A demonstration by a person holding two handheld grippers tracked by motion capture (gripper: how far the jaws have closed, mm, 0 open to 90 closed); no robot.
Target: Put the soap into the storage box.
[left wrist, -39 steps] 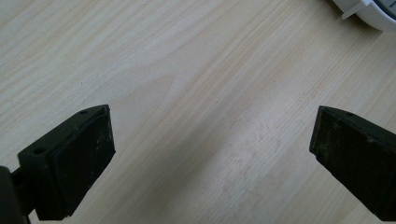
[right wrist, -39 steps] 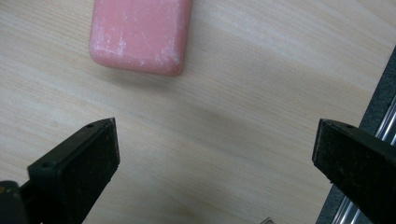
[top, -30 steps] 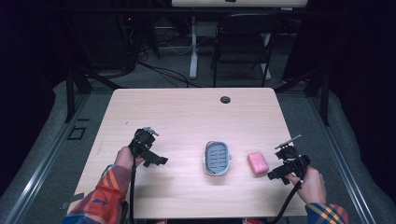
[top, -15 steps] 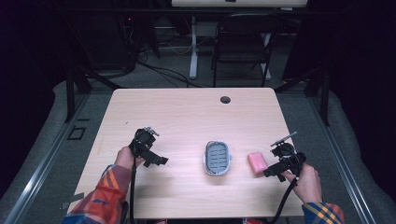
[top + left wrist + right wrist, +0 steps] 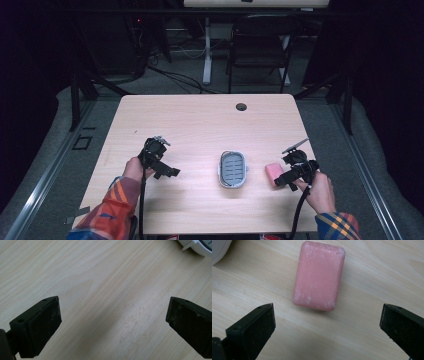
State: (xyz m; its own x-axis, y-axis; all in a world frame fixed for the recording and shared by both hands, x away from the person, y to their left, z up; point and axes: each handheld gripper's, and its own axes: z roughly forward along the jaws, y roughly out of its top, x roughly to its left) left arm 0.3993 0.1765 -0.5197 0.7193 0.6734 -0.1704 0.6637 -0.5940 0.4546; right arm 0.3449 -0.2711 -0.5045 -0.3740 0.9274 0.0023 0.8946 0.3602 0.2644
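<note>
1. High view: the soap [image 5: 273,172] lies flat on the table [image 5: 200,120], just right of the dish [image 5: 233,169]. The right gripper [image 5: 280,180] sits just beside the soap; the left gripper [image 5: 170,172] is well apart, left of the dish.
2. Left gripper view: its jaws stand wide over bare wood, holding nothing; the dish's rim [image 5: 197,247] shows at the top right corner.
3. Right gripper view: the jaws stand wide and empty, with the soap [image 5: 319,275] just beyond them, untouched.

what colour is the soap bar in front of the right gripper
Pink, with whitish powdery streaks on its surface; the soap bar shows best in the right gripper view.
</note>
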